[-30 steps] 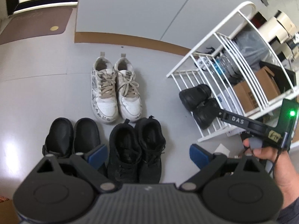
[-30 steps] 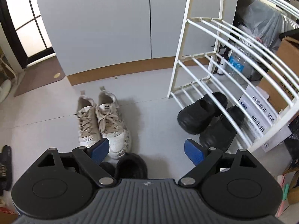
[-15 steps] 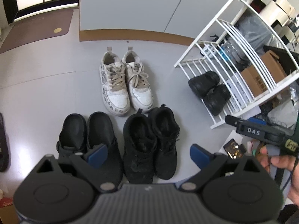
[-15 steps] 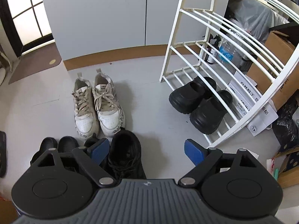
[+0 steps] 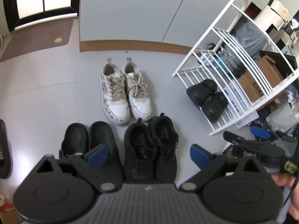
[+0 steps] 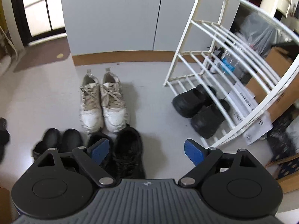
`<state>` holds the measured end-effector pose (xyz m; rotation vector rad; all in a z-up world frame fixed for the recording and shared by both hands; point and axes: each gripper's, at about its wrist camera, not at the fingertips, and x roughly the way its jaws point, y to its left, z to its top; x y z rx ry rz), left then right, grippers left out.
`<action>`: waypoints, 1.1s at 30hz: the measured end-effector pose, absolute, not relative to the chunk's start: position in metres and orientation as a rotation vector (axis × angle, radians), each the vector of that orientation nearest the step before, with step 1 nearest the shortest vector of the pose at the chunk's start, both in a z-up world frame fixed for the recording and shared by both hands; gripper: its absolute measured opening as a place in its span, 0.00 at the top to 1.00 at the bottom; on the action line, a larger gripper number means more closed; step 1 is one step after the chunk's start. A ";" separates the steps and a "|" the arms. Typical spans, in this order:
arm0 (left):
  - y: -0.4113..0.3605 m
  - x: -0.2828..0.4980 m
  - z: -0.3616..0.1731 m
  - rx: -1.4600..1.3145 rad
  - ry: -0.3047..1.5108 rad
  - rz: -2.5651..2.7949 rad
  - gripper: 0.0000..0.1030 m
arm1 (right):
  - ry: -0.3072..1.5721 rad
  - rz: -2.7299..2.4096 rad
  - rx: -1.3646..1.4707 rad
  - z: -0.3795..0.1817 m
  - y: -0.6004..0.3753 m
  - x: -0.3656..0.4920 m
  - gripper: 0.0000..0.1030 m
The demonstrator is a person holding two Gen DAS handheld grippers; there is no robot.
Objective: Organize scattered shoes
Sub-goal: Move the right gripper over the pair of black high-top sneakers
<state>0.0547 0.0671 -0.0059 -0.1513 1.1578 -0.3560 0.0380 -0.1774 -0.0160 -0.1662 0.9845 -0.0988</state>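
Biggest risk is the white rack [image 6: 220, 85]: it leans over the chunky black pair [image 6: 200, 110] on its bottom rungs, so a reach past those bars could snag a finger or rock the frame and tip the boxes [image 5: 261, 78] and bottle [image 5: 227, 59] behind it.

Next risk: three pairs sit tight together on the floor. White sneakers [image 5: 124, 91] far centre, black lace-ups [image 5: 151, 149] near centre and touching toe to toe with them, black clogs [image 5: 87, 140] near left. A wide grab at one shoe probably nudges its neighbour out of line.

Smaller: loose laces may catch a pad. A dark sandal [image 5: 3, 149] at far left edge looks unpaired, easy to miss.

Both claws empty. Left gripper [image 5: 148, 155] spread wide over the lace-ups, nothing held. Right gripper [image 6: 146, 151] equally wide, nothing between the pads.

Floor [image 5: 46, 97]: smooth pale grey, glossy, so shoes likely slide if pushed. Grey wall panels with brown skirting far, brown mat [image 5: 37, 37] at a doorway far left, clutter on the right.
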 end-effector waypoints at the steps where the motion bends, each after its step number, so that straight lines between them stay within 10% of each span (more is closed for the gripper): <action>1: 0.066 0.055 -0.006 -0.149 1.159 -0.360 0.06 | 0.983 -0.097 -0.179 -0.016 -0.177 0.038 0.12; 33: 0.050 0.038 -0.029 0.041 1.183 -0.345 0.06 | 0.836 0.052 0.007 -0.142 -0.152 0.002 0.20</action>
